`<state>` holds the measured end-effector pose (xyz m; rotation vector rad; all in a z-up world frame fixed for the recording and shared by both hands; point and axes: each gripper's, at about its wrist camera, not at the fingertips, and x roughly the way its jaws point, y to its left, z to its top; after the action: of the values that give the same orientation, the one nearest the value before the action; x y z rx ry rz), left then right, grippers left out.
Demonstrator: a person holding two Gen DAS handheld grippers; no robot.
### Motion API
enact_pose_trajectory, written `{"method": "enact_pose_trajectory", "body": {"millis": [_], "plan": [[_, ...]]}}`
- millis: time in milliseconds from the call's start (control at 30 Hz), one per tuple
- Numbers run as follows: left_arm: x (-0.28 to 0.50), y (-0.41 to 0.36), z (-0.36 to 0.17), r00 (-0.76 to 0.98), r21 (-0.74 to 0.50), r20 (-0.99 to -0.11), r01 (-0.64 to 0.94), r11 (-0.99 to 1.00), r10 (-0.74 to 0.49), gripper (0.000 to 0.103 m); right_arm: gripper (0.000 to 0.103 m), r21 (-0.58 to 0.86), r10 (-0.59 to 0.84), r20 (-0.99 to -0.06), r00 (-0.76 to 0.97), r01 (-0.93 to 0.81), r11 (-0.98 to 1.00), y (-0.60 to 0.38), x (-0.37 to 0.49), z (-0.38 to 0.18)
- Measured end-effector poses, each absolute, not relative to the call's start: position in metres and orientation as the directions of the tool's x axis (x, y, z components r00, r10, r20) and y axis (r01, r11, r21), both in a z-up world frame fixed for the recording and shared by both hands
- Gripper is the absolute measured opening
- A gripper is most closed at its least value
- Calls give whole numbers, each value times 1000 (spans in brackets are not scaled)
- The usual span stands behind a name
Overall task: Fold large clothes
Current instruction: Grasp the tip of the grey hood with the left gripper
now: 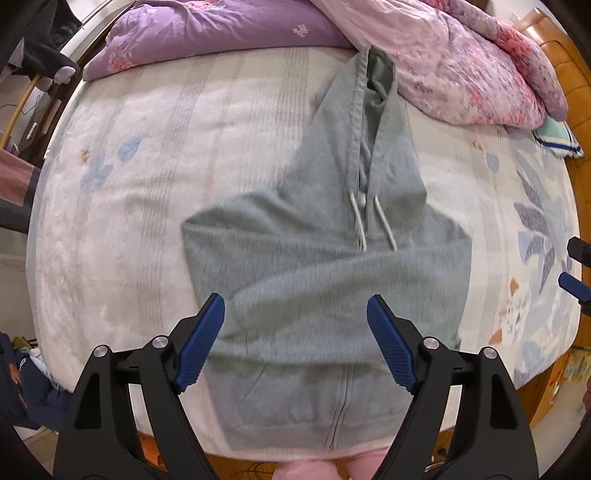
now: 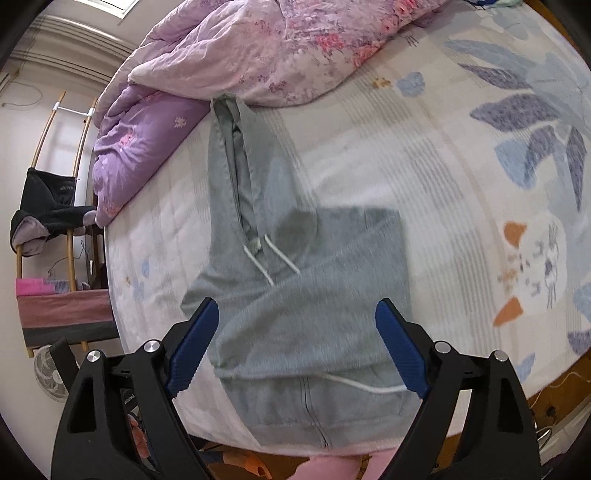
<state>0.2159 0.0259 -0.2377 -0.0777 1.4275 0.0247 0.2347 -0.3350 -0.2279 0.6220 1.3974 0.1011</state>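
Observation:
A grey zip hoodie [image 1: 325, 280] lies on the bed with both sleeves folded in across its chest. Its hood [image 1: 373, 122] points toward the far quilts and its hem is at the near bed edge. Two white drawstrings [image 1: 373, 225] lie on the chest. My left gripper [image 1: 295, 332] hovers open and empty above the lower body of the hoodie. In the right wrist view the hoodie [image 2: 306, 317] sits in the middle, and my right gripper [image 2: 297, 339] is open and empty above it. The right gripper's blue fingertips [image 1: 574, 286] show at the left view's right edge.
A purple quilt [image 1: 207, 33] and a pink floral quilt [image 1: 472, 62] are piled at the far side of the bed. The floral sheet [image 2: 461, 155] lies around the hoodie. A chair with dark clothes [image 2: 48, 210] stands left of the bed. A wooden headboard [image 1: 569, 74] is on the right.

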Motion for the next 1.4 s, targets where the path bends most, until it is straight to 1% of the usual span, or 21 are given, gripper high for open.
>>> {"method": "enact_pose_trajectory", "body": {"millis": [167, 367, 567, 633, 700, 800, 900, 967, 1000, 1067, 1167, 1200, 1233, 1267, 1300, 1333, 1400], "plan": [[278, 22, -255, 149, -24, -989, -53, 998, -16, 81, 83, 426, 392, -903, 174, 268, 864, -335, 288, -243], [345, 17, -277, 154, 9, -988, -8, 1000, 10, 81, 83, 419, 385, -906, 177, 252, 872, -335, 342, -257], [405, 13, -299, 165, -12, -986, 3, 1000, -12, 81, 83, 411, 375, -909, 181, 254, 875, -335, 387, -268], [425, 12, -308, 160, -40, -986, -6, 999, -38, 81, 83, 413, 374, -909, 185, 264, 872, -336, 398, -273], [444, 12, -316, 158, -72, -985, -21, 997, -68, 81, 83, 418, 378, -906, 190, 273, 866, -337, 401, -279], [480, 11, -336, 156, -130, -980, -57, 990, -120, 85, 83, 415, 372, -908, 191, 305, 857, -338, 394, -293], [511, 2, -356, 145, -155, -979, -60, 986, -145, 85, 83, 422, 383, -906, 178, 343, 839, -339, 380, -313], [529, -5, -369, 143, -166, -977, -51, 985, -157, 86, 83, 413, 387, -911, 146, 372, 832, -340, 369, -328], [539, -9, -379, 131, -170, -978, -59, 984, -161, 90, 83, 409, 388, -912, 135, 387, 827, -342, 364, -334], [557, -14, -399, 92, -158, -985, -92, 983, -150, 90, 83, 401, 392, -913, 110, 419, 815, -344, 354, -347], [576, -20, -431, 61, -171, -984, -119, 978, -165, 90, 83, 383, 393, -916, 78, 458, 802, -351, 343, -363], [578, -21, -442, 50, -170, -985, -129, 977, -165, 82, 83, 379, 393, -917, 71, 465, 800, -353, 342, -366], [578, -20, -449, 53, -180, -983, -138, 974, -174, 56, 83, 371, 390, -919, 62, 472, 799, -356, 342, -368], [576, -20, -450, 69, -171, -984, -140, 975, -162, 51, 83, 368, 387, -920, 61, 475, 799, -357, 342, -369], [574, -20, -447, 97, -165, -983, -137, 977, -153, 37, 83, 369, 386, -920, 67, 475, 799, -359, 344, -368], [569, -22, -440, 132, -159, -981, -118, 980, -143, 27, 83, 375, 386, -919, 77, 472, 798, -361, 347, -366], [556, -28, -424, 182, -149, -974, -57, 987, -137, 24, 83, 397, 393, -913, 106, 449, 800, -361, 365, -360]]}}
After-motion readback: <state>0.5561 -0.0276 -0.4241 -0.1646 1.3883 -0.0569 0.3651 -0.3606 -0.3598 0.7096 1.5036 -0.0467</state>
